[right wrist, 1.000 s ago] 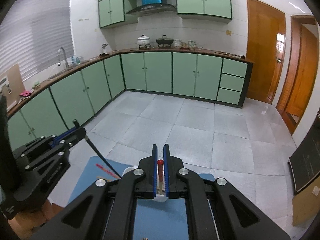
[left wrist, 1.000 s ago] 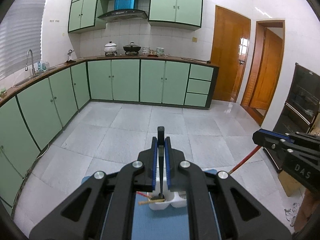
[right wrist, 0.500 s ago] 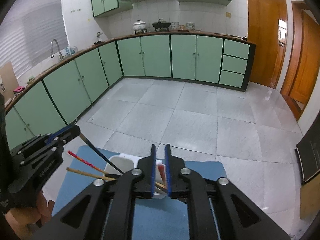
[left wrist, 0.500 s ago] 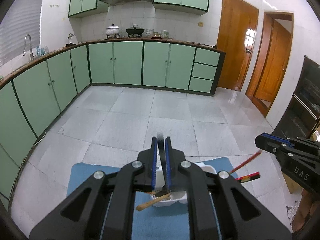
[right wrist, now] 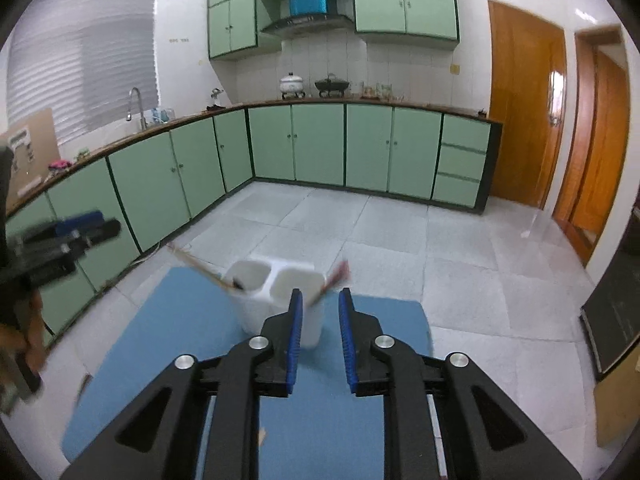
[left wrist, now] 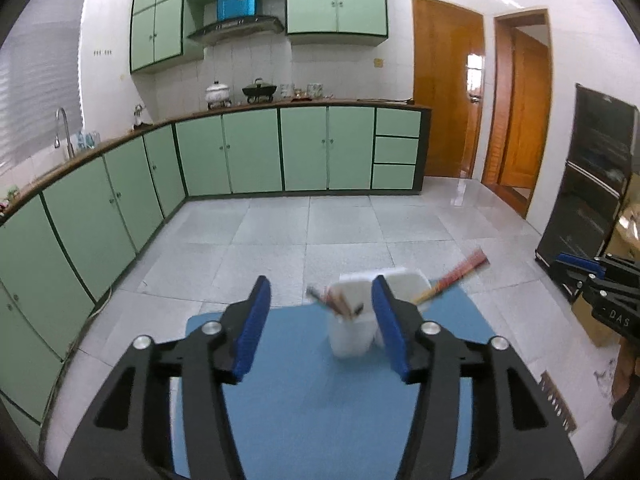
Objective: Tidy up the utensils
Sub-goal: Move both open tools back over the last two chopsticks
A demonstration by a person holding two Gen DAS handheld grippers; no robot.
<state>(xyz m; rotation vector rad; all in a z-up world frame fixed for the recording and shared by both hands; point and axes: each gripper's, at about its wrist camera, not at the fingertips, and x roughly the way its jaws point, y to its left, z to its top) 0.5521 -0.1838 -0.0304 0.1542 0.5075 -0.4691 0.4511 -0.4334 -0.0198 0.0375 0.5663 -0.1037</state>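
Slanted chopsticks [right wrist: 335, 278] over holder [right wrist: 276, 300] mouth

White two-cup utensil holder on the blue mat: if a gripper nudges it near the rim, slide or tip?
Likely tips: the white holder looks tall, thin-walled and light. The chopsticks lean outward, adding top leverage. The blue mat probably resists sliding.

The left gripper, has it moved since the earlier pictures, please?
Yes. The left gripper has drawn back from the white holder, which was under its fingertips and now stands clear ahead, and its jaws have just been opening, empty.
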